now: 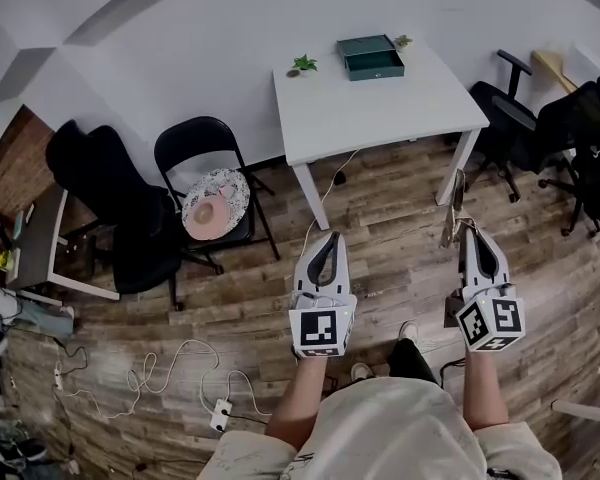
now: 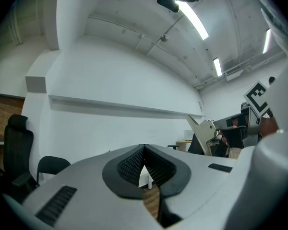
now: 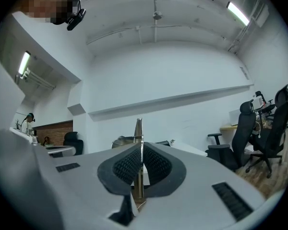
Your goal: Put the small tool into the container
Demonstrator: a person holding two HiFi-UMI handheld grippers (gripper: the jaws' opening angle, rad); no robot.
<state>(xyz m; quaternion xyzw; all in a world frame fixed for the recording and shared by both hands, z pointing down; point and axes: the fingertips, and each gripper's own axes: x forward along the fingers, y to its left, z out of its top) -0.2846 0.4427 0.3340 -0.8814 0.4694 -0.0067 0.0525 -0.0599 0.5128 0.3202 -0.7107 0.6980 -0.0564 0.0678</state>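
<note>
Small tool (image 3: 138, 128): slim flat strip of pale, brassy metal, seen edge-on in the right gripper view. It stands upright, and its narrowed tip rises above the tong tips.
Right tongs (image 3: 140, 150): closed narrow on the tool, with black cross-hatched pads pressed on both flat faces. The shells are smooth grey-white plastic.
In the head view the tool juts past the right tongs over the wood-plank floor (image 1: 380, 230), close to the right near leg of the table.
Left tongs (image 2: 144, 148): tips meet, nothing between them. They have the same dimpled black pads, with a small gap lower down.
Container (image 1: 371, 57): dark green rectangular box, open on top, at the far edge of the white tabletop (image 1: 380, 113), well apart from the tool.
Small green plant (image 1: 303, 64): on the far left part of the tabletop.
Black folding chair (image 1: 205, 148): left of the table, with a round patterned cushion (image 1: 216, 204) on its seat.
</note>
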